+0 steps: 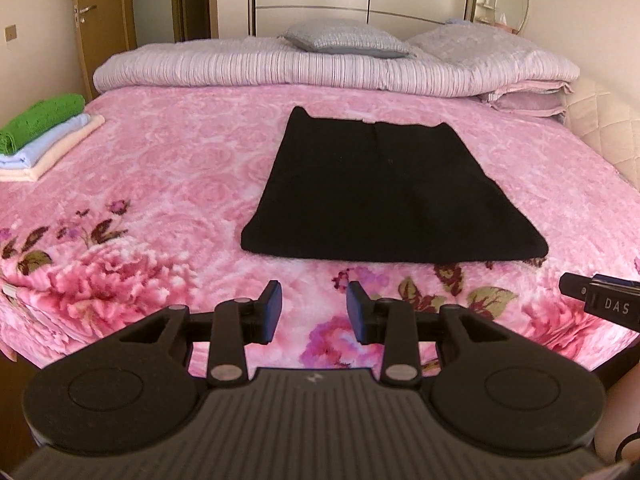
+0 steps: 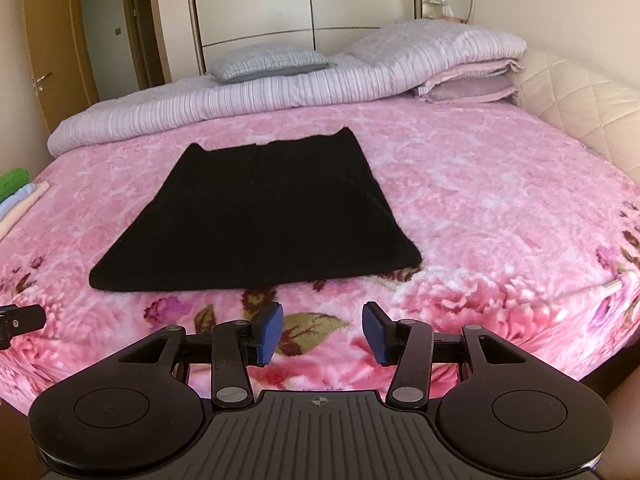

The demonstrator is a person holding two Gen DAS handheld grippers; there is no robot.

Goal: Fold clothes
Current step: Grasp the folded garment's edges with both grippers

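A black garment lies folded into a flat rectangle in the middle of the pink floral bed cover; the right wrist view shows the black garment left of centre. My left gripper hovers over the cover just short of the garment's near edge, open with nothing between its blue pads. My right gripper is likewise open and empty, a little nearer than the garment's right front corner. The right gripper's tip shows at the right edge of the left wrist view.
A stack of folded cloths, green on top, sits at the bed's left edge. A rolled striped duvet and pillows line the far side. A quilted headboard stands at the right; wardrobe and door behind.
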